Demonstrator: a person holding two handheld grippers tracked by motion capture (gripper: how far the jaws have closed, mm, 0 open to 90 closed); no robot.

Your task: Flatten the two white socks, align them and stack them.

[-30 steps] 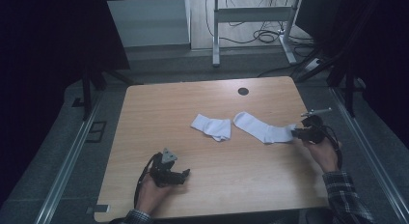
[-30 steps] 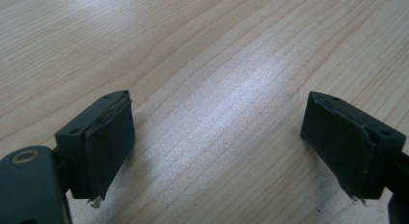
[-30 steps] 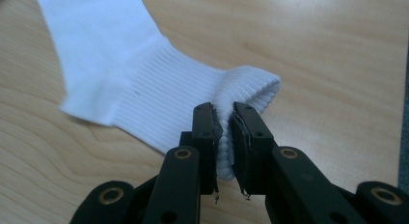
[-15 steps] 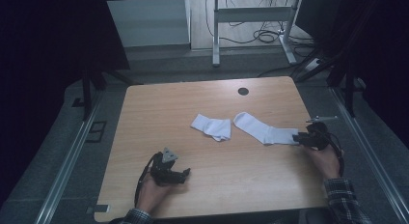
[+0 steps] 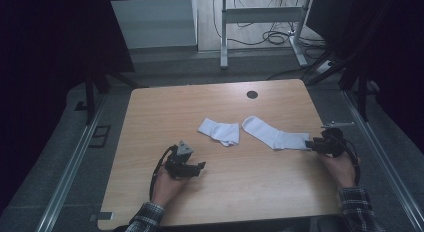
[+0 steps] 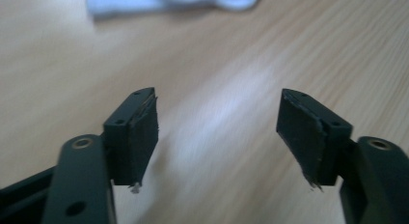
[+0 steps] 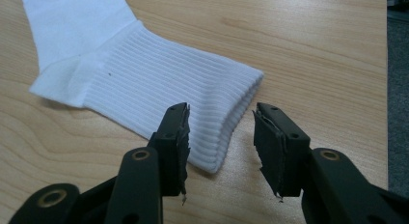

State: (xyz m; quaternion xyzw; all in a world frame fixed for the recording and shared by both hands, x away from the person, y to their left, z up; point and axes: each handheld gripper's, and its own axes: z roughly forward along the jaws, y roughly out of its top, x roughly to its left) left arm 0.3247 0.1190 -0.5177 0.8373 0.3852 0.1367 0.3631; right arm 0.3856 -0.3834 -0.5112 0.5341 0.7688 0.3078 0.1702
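Two white socks lie on the wooden table [image 5: 165,112]. The left sock [image 5: 219,130] is folded short; its edge shows blurred at the top of the left gripper view [image 6: 169,2]. The right sock [image 5: 275,135] lies stretched out, its ribbed cuff [image 7: 144,84] pointing right. My right gripper [image 5: 311,143] is at that cuff, open [image 7: 219,122], with the cuff's end lying on the table between and just ahead of the jaws. My left gripper [image 5: 200,167] rests near the front left, open [image 6: 217,118], with bare wood between its fingers.
A round cable hole [image 5: 252,94] sits near the table's far edge. Beyond the table stand a metal desk frame [image 5: 260,14] and floor cables [image 5: 280,37]. Metal rails [image 5: 75,162] run along both sides. The table's right edge is close to my right hand.
My right gripper has drawn back a little to the right and toward the person, staying at the sock's cuff. The left gripper and both socks have not moved.
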